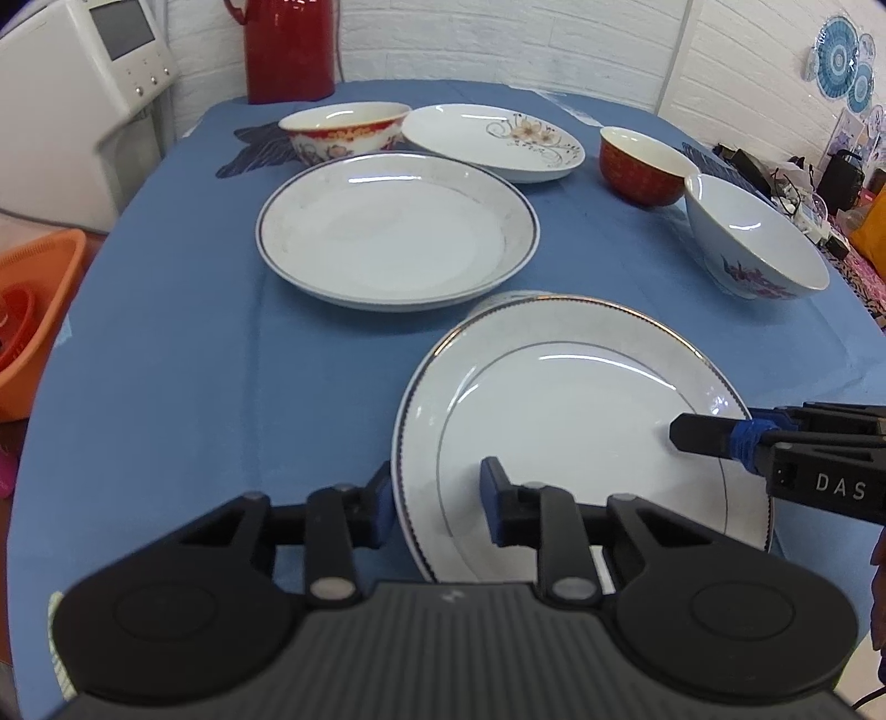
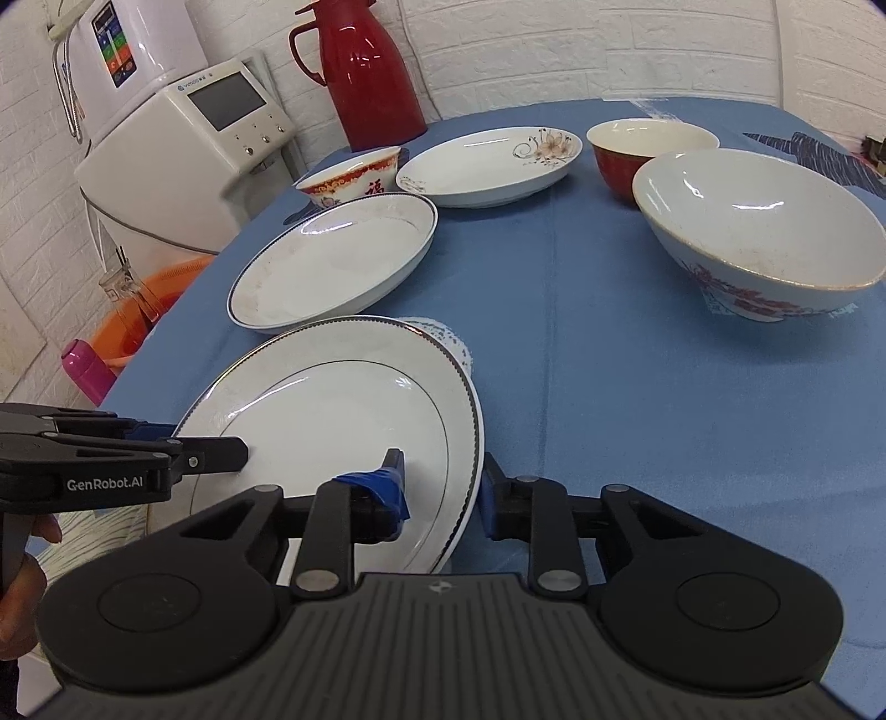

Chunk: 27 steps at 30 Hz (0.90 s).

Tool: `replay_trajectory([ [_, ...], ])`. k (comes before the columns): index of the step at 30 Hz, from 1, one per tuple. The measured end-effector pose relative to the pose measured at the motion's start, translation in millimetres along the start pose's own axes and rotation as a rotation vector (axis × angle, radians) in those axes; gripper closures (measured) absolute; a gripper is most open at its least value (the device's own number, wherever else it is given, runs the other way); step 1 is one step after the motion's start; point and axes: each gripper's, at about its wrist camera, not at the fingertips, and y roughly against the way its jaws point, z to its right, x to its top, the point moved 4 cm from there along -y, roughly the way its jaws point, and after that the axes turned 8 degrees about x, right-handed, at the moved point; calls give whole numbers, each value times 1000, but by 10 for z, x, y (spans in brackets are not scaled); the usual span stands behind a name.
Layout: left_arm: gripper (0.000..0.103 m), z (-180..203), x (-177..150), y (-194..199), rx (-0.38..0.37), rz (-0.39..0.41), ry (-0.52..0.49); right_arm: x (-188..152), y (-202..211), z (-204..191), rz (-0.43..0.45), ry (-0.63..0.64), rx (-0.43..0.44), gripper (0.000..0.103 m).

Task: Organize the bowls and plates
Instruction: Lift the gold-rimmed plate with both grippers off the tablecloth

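Two grippers flank one gold-rimmed plate (image 1: 559,410): left hand-held gripper (image 1: 437,501) and right hand-held gripper (image 2: 443,487) straddle opposite rims, jaws apart.

- White brick-pattern wall (image 2: 554,44) behind, running across the whole back.
- Table under a blue cloth (image 1: 194,332), dark printed patches toward the far corners.
- Red thermos jug (image 2: 365,72) standing at the table's far edge, against the wall.
- White appliance with a grey screen (image 2: 183,160) just beside the table, a wall-mounted white unit (image 2: 127,55) above it.
- Orange plastic basin (image 1: 33,310) low down beside the table.
- Blue round decorations (image 1: 841,61) stuck on the side wall.
- Cluttered surface of dark oddments (image 1: 786,177) below them.
- Bright, even indoor light; soft glare throughout.
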Motion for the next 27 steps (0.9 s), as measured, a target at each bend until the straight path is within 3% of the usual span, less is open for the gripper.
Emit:
replay_trajectory([
  [8,80,317,11,-9,-37,-8,-34,-106,220,157,19,-54,-29,91],
  [15,80,429,50,-44,-21,-1,-20,-117,284,277,39,-70,-41,89],
  [17,75,394,31,-26,-20,-6,-14,-112,277,279,33,-58,-31,89],
  [19,49,335,37,5,42,10,-5,-113,272,284,26,-50,-14,85],
  [22,45,174,101,140,118,62,1,-68,321,341,7,-76,-6,85],
  [27,41,-170,374,251,135,101,87,189,498,337,74,-55,-58,82],
])
